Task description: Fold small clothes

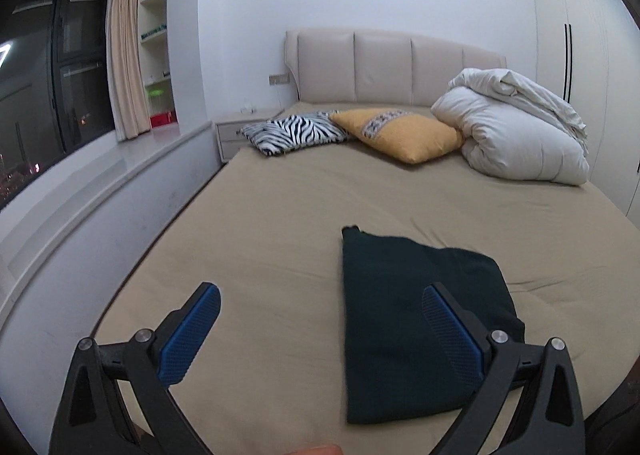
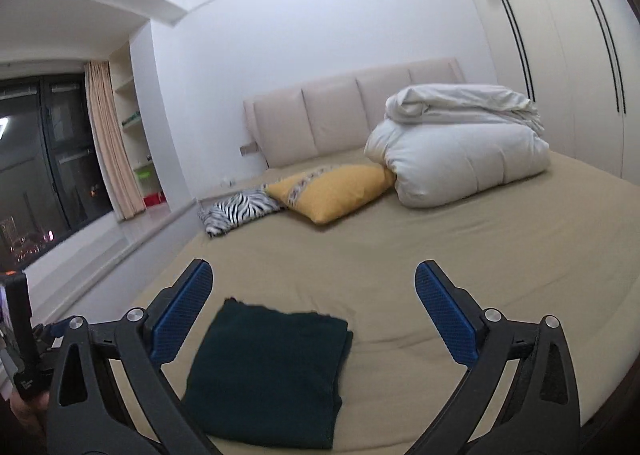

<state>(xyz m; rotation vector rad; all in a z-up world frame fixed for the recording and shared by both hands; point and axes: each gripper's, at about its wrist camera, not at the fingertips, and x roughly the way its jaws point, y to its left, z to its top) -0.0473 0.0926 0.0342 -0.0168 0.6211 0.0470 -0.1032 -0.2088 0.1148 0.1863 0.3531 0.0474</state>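
- Left gripper (image 1: 320,315) hangs low over the near edge of the bed, its jaws spread wide and nothing between them; the blue pads (image 1: 188,339) are clear of any cloth.
- Right gripper (image 2: 314,301) is the same story: jaws wide apart, released, hovering above the sheet with nothing gripped.
- Between and just ahead of them lies the dark green garment (image 1: 400,319), folded into a neat rectangle and resting flat on the tan sheet (image 1: 260,223).
- From the left wrist view, the garment sits to the right, partly behind that gripper's right finger; from the right wrist view the garment (image 2: 268,371) sits toward the left, just beside the left finger.
- Neither gripper touches the garment, as far as both views show.
- A thin sliver of a person's finger (image 1: 316,449) peeks in at the bottom edge of the left wrist view.
- Further up the bed: a zebra-striped pillow (image 1: 292,131) and, touching it on the right, a yellow pillow (image 1: 400,135).
- Right of those, a white duvet (image 1: 516,127) is bundled up in a heap, pressed against the yellow pillow.
- Behind everything, the padded beige headboard (image 1: 384,63) against the white wall.
- Off to the left, a bedside table (image 1: 236,131), a curtain (image 1: 124,55) and a dark window (image 1: 48,75); wardrobe doors (image 2: 560,55) on the right.
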